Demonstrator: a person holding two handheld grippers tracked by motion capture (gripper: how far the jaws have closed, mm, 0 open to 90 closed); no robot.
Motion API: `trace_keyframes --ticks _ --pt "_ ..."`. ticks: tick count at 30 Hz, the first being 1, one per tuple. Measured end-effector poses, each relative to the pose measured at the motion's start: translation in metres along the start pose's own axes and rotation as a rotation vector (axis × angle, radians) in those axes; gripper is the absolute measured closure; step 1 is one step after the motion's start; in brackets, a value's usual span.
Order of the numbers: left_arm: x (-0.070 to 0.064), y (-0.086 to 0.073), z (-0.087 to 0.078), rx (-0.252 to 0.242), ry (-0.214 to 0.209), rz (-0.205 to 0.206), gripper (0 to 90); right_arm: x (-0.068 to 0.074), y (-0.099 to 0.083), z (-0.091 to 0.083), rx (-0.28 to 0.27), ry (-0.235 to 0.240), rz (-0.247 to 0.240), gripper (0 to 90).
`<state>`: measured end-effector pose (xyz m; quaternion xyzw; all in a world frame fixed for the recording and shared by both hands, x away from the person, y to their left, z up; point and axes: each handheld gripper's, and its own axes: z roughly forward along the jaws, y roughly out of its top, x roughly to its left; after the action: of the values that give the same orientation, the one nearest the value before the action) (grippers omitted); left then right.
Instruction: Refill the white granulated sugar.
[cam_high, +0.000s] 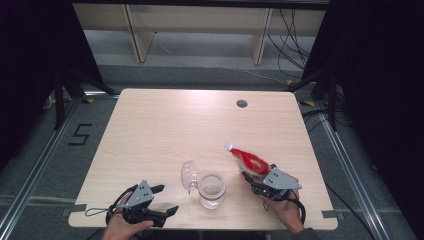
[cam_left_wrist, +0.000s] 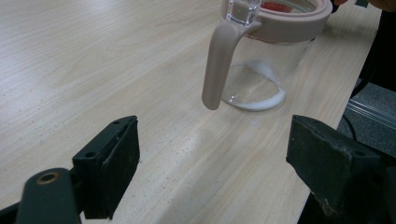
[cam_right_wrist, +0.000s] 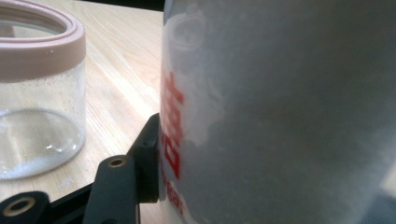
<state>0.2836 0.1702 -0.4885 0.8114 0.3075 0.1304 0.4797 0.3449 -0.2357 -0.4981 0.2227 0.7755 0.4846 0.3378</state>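
Observation:
A clear glass jar (cam_high: 212, 191) with a pinkish rim stands near the table's front edge, its hinged clear lid (cam_high: 188, 176) flipped open to its left. In the left gripper view the jar (cam_left_wrist: 261, 70) holds a thin layer of white powder, and its latch (cam_left_wrist: 218, 65) hangs down the side. My left gripper (cam_high: 167, 200) rests open on the table, left of the jar, nothing between its fingers. My right gripper (cam_high: 252, 179) is shut on a red and white pouch (cam_high: 248, 159) just right of the jar, spout pointing up and away. The pouch (cam_right_wrist: 261, 112) looms close in the right gripper view beside the jar (cam_right_wrist: 39, 88).
The light wooden table (cam_high: 165, 125) has a round cable hole (cam_high: 242, 103) near its far right edge. Black curtains and stands flank both sides, with cables on the floor at the right. A floor marking sits left of the table.

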Motion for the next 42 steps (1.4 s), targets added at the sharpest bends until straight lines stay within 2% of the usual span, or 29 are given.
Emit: trace_keyframes --ticks 2,3,4,5,8,9,10,11,12,13,14,15,16,17,18,19,20,22,23,24,26,27,29,32,34,36,38,41,42 --pt "0.000 0.000 0.000 0.001 0.001 0.004 17.0 0.003 0.001 -0.002 0.016 -0.001 0.010 45.7" --pt "0.001 0.000 0.000 0.000 -0.001 0.010 17.0 0.005 0.005 -0.003 0.024 -0.021 -0.055 45.9" --pt "0.001 0.000 0.000 0.001 0.000 0.014 17.0 0.006 0.007 -0.004 0.029 -0.035 -0.080 45.9" --pt "0.001 0.000 0.000 0.001 0.000 0.014 17.0 0.006 0.007 -0.004 0.029 -0.035 -0.080 45.9" --pt "0.002 0.000 0.000 0.001 0.002 0.031 17.0 0.007 0.012 -0.008 0.039 -0.055 -0.120 46.1" --pt "0.001 -0.001 0.000 0.002 0.004 0.000 17.0 0.008 0.015 -0.011 0.036 -0.065 -0.159 46.2" --pt "0.001 -0.001 0.000 0.009 0.009 0.006 17.0 0.010 0.019 -0.014 0.043 -0.091 -0.225 46.2" --pt "0.001 -0.001 0.000 0.010 0.009 0.007 17.0 0.011 0.020 -0.017 0.045 -0.093 -0.225 46.3" --pt "0.001 -0.001 0.000 0.009 0.012 0.006 17.0 0.011 0.021 -0.018 0.039 -0.094 -0.246 46.3" --pt "0.001 -0.001 0.000 0.010 0.008 0.006 17.0 0.013 0.023 -0.021 0.034 -0.092 -0.241 46.3" --pt "0.001 -0.001 0.001 0.008 0.004 0.003 17.0 0.013 0.025 -0.023 0.027 -0.097 -0.264 46.3" --pt "0.001 -0.001 0.001 0.008 0.005 0.003 17.0 0.015 0.025 -0.025 0.030 -0.099 -0.261 46.3" --pt "0.002 -0.001 0.001 0.015 0.013 0.009 17.0 0.016 0.027 -0.026 0.032 -0.103 -0.291 46.3" --pt "0.002 -0.001 0.001 0.015 0.013 0.009 17.0 0.016 0.027 -0.026 0.032 -0.103 -0.291 46.3" --pt "0.003 -0.001 0.000 0.030 0.018 0.025 17.0 0.017 0.029 -0.030 0.044 -0.121 -0.356 46.4" --pt "0.002 -0.002 0.001 0.013 0.012 0.008 17.0 0.019 0.029 -0.032 0.047 -0.128 -0.361 46.4" --pt "0.001 -0.002 0.001 0.001 0.009 -0.003 17.0 0.020 0.030 -0.033 0.047 -0.124 -0.394 46.4" --pt "0.002 -0.002 0.002 0.001 0.008 -0.004 17.0 0.024 0.032 -0.036 0.060 -0.140 -0.434 46.4" --pt "0.002 -0.002 0.002 0.001 0.008 -0.004 17.0 0.024 0.032 -0.036 0.060 -0.140 -0.434 46.4" --pt "0.002 -0.002 0.001 0.017 0.017 0.005 17.0 0.027 0.033 -0.038 0.071 -0.145 -0.475 46.5" --pt "0.003 -0.002 0.001 0.015 0.010 0.015 17.0 0.029 0.034 -0.039 0.067 -0.142 -0.482 46.5" --pt "0.002 -0.002 0.002 0.012 0.012 0.012 17.0 0.030 0.035 -0.039 0.070 -0.139 -0.508 46.5" --pt "0.003 -0.002 0.001 0.019 0.018 0.012 17.0 0.032 0.035 -0.040 0.078 -0.143 -0.506 46.6" --pt "0.003 -0.002 0.001 0.019 0.022 0.007 17.0 0.033 0.037 -0.041 0.084 -0.142 -0.549 46.6" --pt "0.003 -0.002 0.001 0.015 0.018 0.003 17.0 0.035 0.037 -0.043 0.092 -0.154 -0.557 46.6" --pt "0.003 -0.003 0.001 0.018 0.018 0.004 17.0 0.038 0.038 -0.044 0.119 -0.173 -0.611 46.6" --pt "0.003 -0.003 0.002 0.017 0.021 0.003 17.0 0.043 0.041 -0.043 0.126 -0.206 -0.721 46.7" --pt "0.002 -0.003 0.002 0.014 0.026 0.002 17.0 0.043 0.043 -0.045 0.108 -0.208 -0.744 46.8" --pt "0.003 -0.003 0.001 0.027 0.030 0.013 17.0 0.046 0.044 -0.046 0.127 -0.217 -0.769 46.8"
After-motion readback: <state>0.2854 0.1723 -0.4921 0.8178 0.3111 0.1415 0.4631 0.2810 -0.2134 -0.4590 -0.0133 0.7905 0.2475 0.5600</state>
